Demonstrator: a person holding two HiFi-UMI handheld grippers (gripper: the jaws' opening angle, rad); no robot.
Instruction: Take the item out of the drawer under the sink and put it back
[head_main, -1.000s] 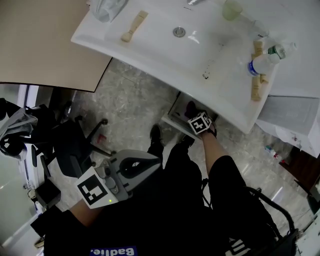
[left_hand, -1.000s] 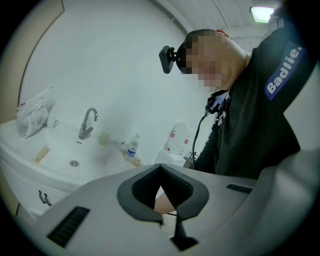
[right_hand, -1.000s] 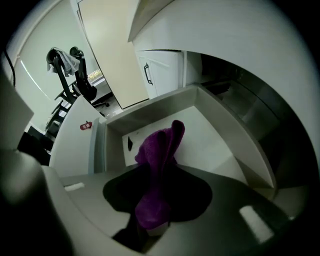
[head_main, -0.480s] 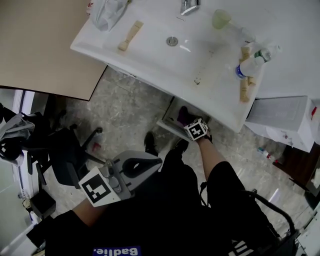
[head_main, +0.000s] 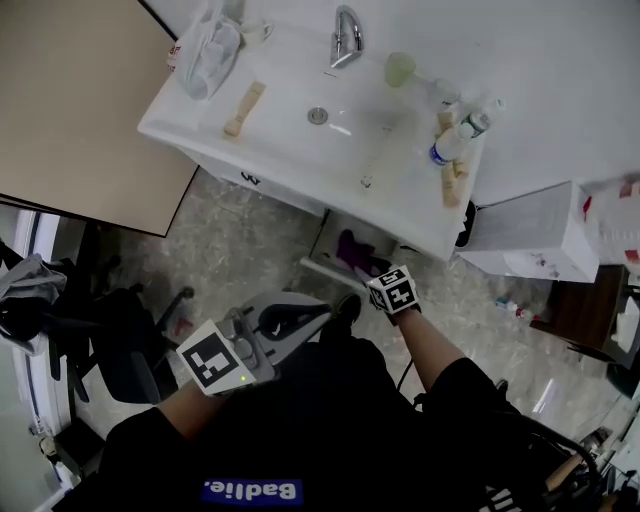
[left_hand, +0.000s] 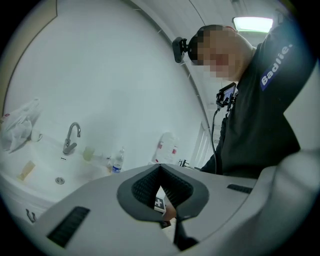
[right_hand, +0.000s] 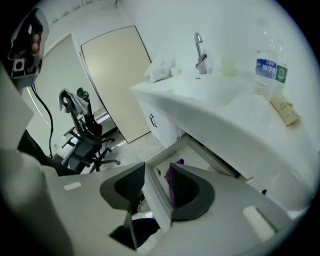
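Bathroom: drawer (head_main: 322, 266) beneath far sink (head_main: 300, 90) standing open, purple item (head_main: 352, 250) back inside. Right gripper (right_hand: 156, 181) jaws just opened wide, empty, raised clear (release done, apparently); left gripper (left_hand: 160, 187) closed, empty.

Person, from above and from the front: black short-sleeved shirt (head_main: 330, 420) with a blue patch (head_main: 250, 490) lettered in white ("Badlie."), black shoe (head_main: 349, 305). A black camera (left_hand: 179, 49) sits on the head; a thin black cable (left_hand: 214, 140) hangs down the chest. Left gripper (left_hand: 160, 184): light grey shell, dark ribbed pads, black-and-white marker cube (head_main: 213, 357).
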